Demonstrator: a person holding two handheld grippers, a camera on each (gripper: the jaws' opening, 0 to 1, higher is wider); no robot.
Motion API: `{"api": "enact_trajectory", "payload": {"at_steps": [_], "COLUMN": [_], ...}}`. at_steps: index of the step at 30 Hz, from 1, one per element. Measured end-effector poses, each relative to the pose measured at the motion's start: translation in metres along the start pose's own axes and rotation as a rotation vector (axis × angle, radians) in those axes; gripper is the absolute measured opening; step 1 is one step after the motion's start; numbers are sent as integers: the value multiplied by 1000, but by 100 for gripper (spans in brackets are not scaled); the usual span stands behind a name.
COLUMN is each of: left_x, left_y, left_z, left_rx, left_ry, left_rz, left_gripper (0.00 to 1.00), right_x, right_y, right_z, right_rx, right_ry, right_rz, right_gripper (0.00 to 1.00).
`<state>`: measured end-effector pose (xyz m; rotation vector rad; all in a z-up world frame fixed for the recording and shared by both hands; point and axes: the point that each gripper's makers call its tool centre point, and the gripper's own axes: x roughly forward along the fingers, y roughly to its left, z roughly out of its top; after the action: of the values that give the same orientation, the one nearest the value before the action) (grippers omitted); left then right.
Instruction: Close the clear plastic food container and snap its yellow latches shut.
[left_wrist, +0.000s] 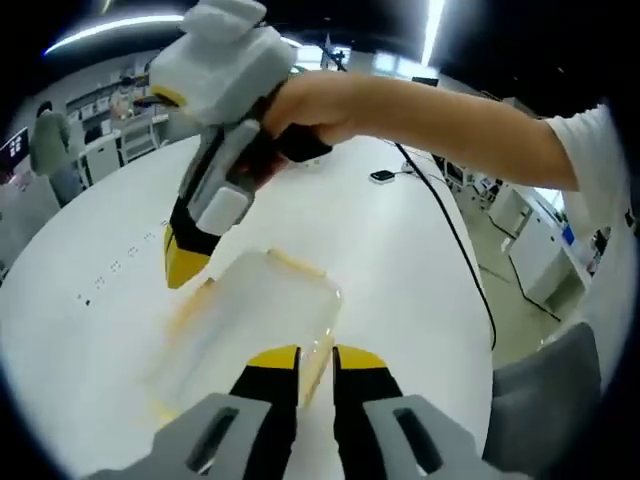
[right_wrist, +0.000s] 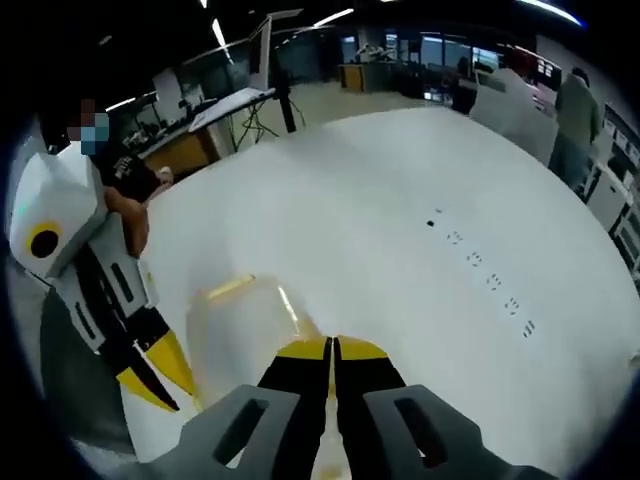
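Both tools, left tool (left_wrist: 315, 365) and right tool (right_wrist: 332, 352), jaws narrowed, are pressing the container (left_wrist: 255, 320) against the counter (left_wrist: 400, 250), apparently seating its lid.

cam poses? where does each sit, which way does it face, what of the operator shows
Left gripper view: rides the left gripper, faces down across the white table onto the clear container; right gripper and the person's hand come in above.
Right gripper view: rides the right gripper, faces the container from the opposite side; left gripper enters at left.
Shared: container, table, both grippers.
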<state>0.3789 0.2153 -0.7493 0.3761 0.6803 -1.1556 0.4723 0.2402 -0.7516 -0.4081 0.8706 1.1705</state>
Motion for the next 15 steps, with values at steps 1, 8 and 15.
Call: {"api": "enact_trajectory", "payload": {"at_steps": [1, 8, 15], "left_x": [1, 6, 10], "left_y": [0, -3, 0], "left_z": [1, -6, -10], "left_rx": [4, 115, 125], "left_ry": [1, 22, 32], "left_rz": [1, -19, 13], "left_gripper": [6, 22, 26], "right_x": [0, 5, 10], "right_y": [3, 17, 22], "right_z": [-1, -25, -28], "right_rx": [-6, -189, -176], "right_ry": [20, 234, 311], "right_rz": [6, 25, 46], "right_gripper": [10, 32, 39]}}
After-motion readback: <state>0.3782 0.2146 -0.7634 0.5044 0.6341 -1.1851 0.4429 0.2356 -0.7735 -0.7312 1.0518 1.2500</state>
